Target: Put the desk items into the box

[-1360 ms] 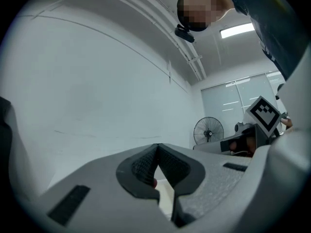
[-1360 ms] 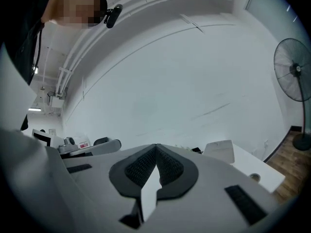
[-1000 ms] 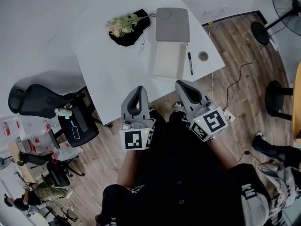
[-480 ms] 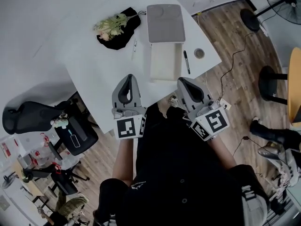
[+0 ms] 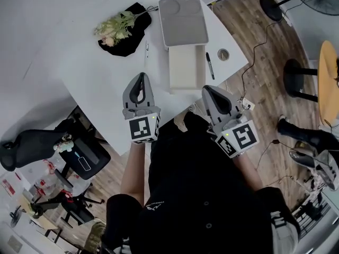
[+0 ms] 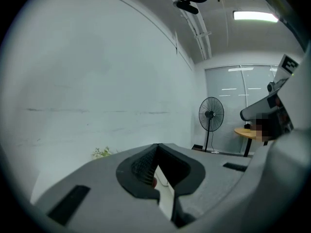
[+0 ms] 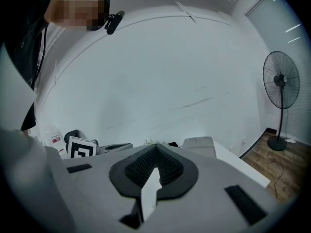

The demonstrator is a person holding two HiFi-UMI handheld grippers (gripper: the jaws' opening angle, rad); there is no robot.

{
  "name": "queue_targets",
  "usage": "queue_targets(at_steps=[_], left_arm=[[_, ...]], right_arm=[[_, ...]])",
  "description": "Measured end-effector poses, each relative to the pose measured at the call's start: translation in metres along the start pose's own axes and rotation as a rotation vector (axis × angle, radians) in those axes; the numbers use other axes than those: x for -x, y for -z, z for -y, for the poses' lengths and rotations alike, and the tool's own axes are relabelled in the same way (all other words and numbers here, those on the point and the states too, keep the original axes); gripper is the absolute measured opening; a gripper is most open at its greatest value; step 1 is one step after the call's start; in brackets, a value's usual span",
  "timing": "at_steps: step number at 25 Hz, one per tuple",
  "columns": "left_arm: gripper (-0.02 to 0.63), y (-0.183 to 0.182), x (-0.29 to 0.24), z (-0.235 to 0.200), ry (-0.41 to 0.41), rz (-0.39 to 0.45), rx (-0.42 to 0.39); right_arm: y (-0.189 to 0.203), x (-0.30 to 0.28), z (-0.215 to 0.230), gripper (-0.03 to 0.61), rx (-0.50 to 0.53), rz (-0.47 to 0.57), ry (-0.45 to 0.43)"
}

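**Task status: not started.** No item is seen inside the box (image 5: 185, 70). Its interior appears bare, and its lid (image 5: 183, 21) is folded open at the 12 o'clock side.

**Item positions (head view, relative to the box):**
- The marker (image 5: 210, 66) lies on the tabletop (image 5: 100, 73) just beside the box at 3 o'clock.
- A small round item (image 5: 223, 54) sits near the tabletop edge at 2 o'clock. Its kind cannot be told.
- A pen (image 5: 146, 47) lies just beside the box at 10 o'clock.
- The flowers (image 5: 114, 25) rest on a black cloth (image 5: 130, 36), farther out at 10 o'clock.

**Gripper state:**
- The left gripper (image 5: 140, 78) is clenched, its jaw tips meeting with nothing between them. This is confirmed in the left gripper view (image 6: 156, 147).
- The right gripper (image 5: 206, 90) is likewise clenched and empty, as confirmed in the right gripper view (image 7: 155, 149).
- Both are held over the near tabletop edge at 6 o'clock of the box, apart from every item.

**Work left:** All items are judged to be outstanding. Each is to be grasped and placed in the box. The marker and the pen are the nearest candidates.
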State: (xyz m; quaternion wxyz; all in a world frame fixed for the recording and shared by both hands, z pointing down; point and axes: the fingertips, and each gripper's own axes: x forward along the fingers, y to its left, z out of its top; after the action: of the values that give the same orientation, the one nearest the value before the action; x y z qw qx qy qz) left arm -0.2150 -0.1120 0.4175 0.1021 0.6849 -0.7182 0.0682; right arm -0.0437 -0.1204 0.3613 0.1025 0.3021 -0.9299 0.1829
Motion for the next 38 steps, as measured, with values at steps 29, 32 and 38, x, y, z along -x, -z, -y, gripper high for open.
queue_targets(at_steps=[29, 32, 38], left_arm=[[0.071, 0.204, -0.127, -0.042, 0.050, -0.495, 0.099], [0.080, 0.215, -0.135, -0.040, 0.049, -0.531, 0.085], [0.080, 0.238, -0.147, -0.045, -0.001, -0.610, 0.090]], right_arm=[[0.056, -0.042, 0.015, -0.002, -0.089, -0.147, 0.168], [0.060, -0.040, 0.020, -0.002, -0.097, -0.153, 0.184], [0.062, -0.038, 0.029, -0.002, -0.108, -0.148, 0.215]])
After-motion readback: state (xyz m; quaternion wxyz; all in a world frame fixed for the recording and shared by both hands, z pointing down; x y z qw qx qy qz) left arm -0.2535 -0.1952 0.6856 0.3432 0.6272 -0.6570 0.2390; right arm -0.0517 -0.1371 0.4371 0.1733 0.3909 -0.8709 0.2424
